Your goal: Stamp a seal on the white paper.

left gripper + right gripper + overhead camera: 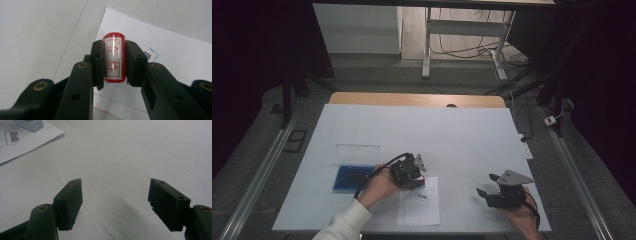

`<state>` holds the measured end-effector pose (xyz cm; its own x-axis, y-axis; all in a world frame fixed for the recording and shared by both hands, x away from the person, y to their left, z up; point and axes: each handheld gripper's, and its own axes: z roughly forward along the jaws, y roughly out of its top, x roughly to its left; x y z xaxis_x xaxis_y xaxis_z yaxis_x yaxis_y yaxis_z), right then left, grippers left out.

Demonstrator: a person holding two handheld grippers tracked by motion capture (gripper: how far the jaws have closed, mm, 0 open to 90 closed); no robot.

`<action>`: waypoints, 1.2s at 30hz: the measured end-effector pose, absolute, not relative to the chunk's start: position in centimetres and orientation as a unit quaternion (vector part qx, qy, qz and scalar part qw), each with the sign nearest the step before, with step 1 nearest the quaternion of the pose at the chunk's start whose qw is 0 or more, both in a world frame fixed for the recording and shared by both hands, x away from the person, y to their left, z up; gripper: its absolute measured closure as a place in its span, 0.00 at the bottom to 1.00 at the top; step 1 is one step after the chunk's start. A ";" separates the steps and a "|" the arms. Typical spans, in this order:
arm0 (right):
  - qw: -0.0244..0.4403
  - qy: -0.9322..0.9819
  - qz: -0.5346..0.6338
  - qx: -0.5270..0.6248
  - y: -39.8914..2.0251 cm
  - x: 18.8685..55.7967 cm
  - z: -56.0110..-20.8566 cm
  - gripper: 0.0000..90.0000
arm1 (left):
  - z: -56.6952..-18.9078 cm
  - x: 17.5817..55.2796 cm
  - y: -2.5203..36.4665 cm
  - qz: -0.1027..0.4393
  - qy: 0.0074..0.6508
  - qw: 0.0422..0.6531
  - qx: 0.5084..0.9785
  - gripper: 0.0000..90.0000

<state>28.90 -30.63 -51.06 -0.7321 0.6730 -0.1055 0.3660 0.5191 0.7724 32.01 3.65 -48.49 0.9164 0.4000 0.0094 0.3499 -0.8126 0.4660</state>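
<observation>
A small red stamp (114, 60) with a white label and red characters is clamped between the jaws of my left gripper (114, 62). In the high view that left gripper (414, 174) hangs over the top edge of a white paper sheet (419, 207), which bears a small printed mark (421, 197). The sheet (172, 50) lies right under the stamp, with a dotted blue and red mark (150, 53) beside the jaw. My right gripper (487, 184) rests at the table's front right, jaws wide apart over bare white surface (116, 192).
A blue ink pad (353, 178) with its clear lid (357, 151) raised sits left of the left hand. The white table cover (422, 130) ends at a wooden edge (417, 99) at the back. The sheet's corner (30, 137) lies far left of the right gripper.
</observation>
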 end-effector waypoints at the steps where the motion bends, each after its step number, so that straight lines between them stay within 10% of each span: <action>1: 0.200 0.848 0.384 0.307 -30.6 28.9 -51.1 0.30 | -48.5 32.0 3.6 0.053 0.197 0.232 0.951 0.79; 36: 0.203 0.849 0.384 0.301 -30.2 28.9 -51.0 0.30 | -48.9 31.8 3.3 0.058 0.208 0.225 0.950 0.79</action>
